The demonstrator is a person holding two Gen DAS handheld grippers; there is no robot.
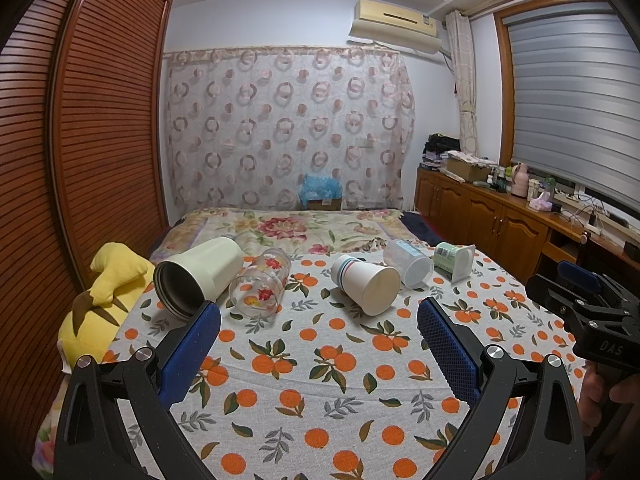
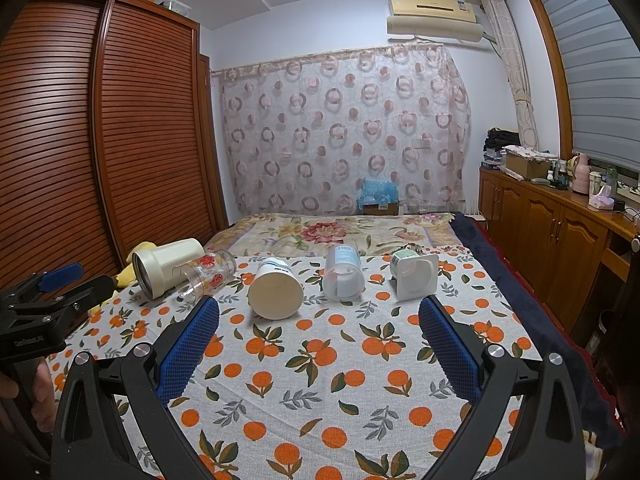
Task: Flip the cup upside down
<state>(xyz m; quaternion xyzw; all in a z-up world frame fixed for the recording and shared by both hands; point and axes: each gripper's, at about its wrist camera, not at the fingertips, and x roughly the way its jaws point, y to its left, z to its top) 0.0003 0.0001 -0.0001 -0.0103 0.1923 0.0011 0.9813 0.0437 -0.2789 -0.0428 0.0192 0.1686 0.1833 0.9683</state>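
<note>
Several cups lie on their sides in a row on the orange-print cloth (image 1: 320,380): a cream tumbler (image 1: 200,276) (image 2: 168,266), a clear glass with red flowers (image 1: 262,284) (image 2: 208,274), a white paper cup (image 1: 368,284) (image 2: 274,288), a clear plastic cup (image 1: 408,262) (image 2: 343,274) and a square-rimmed yogurt cup (image 1: 456,258) (image 2: 414,274). My left gripper (image 1: 320,320) is open and empty, short of the row. My right gripper (image 2: 320,320) is open and empty, short of the paper and plastic cups. Each gripper shows at the edge of the other's view.
A yellow plush toy (image 1: 100,300) lies at the cloth's left edge by the slatted wardrobe (image 1: 80,140). A floral bedspread (image 1: 288,228) stretches behind the cups. A wooden cabinet (image 2: 552,236) with clutter runs along the right wall.
</note>
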